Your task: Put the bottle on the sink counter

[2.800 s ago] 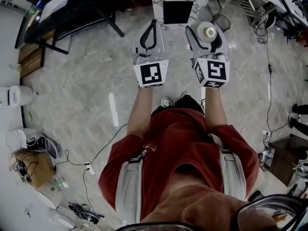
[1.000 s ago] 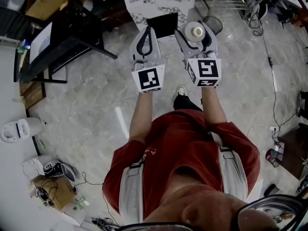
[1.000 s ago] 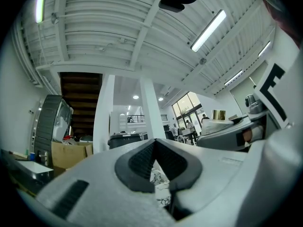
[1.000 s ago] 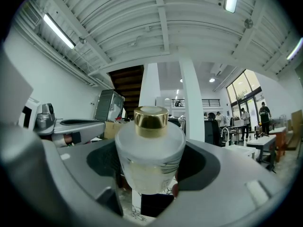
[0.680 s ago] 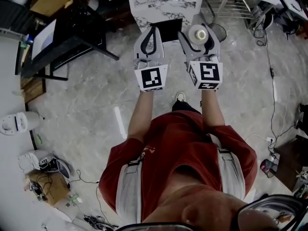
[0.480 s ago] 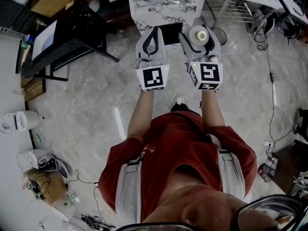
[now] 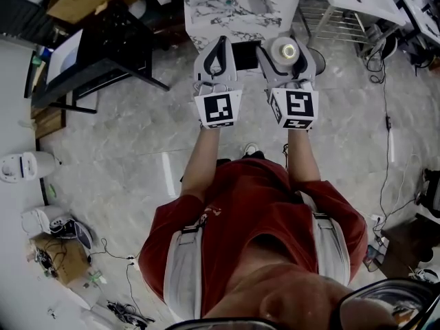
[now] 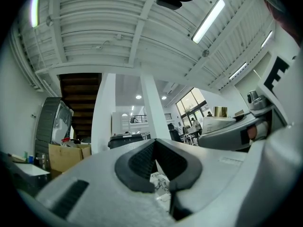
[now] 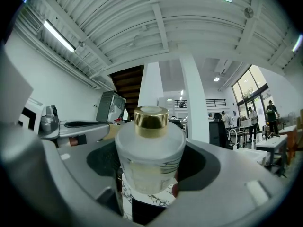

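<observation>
Now the marble table [image 7: 227, 12] sits just ahead of both sets of fingertips. A second ago it lay farther off, so the walk-up is nearly done. Right gripper [image 7: 288, 41]: fingers grasping the bottle [image 9: 150, 160], which stands upright between them, gold cap up. Left gripper [image 7: 221, 43]: fingers clenched on nothing. Judgement: carry phase, set-down not yet begun.

Even, bright light from ceiling strip lamps [image 9: 59, 36]; gripper views fisheye-warped with dark corners, near parts soft.
</observation>
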The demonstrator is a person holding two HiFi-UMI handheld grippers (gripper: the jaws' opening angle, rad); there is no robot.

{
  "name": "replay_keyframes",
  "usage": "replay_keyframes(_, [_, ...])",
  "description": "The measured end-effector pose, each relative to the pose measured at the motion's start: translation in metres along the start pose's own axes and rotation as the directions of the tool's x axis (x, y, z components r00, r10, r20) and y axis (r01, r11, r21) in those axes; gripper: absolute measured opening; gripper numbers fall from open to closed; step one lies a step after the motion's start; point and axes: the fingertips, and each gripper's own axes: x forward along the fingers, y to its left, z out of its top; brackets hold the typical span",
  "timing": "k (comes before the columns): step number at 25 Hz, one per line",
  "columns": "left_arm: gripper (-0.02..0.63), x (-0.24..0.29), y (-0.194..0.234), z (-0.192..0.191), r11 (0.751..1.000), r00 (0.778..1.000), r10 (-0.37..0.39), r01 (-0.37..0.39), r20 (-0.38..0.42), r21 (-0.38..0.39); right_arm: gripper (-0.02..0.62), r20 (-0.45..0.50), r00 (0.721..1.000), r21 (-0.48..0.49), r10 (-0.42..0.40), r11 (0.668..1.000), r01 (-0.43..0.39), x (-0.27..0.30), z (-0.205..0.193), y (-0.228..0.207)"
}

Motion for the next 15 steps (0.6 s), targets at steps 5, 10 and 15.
replay_keyframes(5, [-0.006,0.007,-0.001,-0.002,0.999,0.999,0.032,-0.032,-0.01,0.007,0.336,0.002,1.0,-0.004,0.004,1.0,-0.004,0.005,-0.001,-0.014])
replay_keyframes(10, [-0.006,0.012,0.0,-0.009,0.999,0.999,0.041,-0.041,-0.02,0.003,0.336,-0.002,1.0,-0.004,0.007,1.0,-0.007,0.013,-0.005,-0.017])
replay_keyframes(15, [-0.006,0.022,0.003,-0.019,0.999,0.999,0.037,-0.037,-0.016,-0.012,0.336,-0.004,1.0,-0.008,0.003,1.0,-0.003,0.023,-0.01,-0.02])
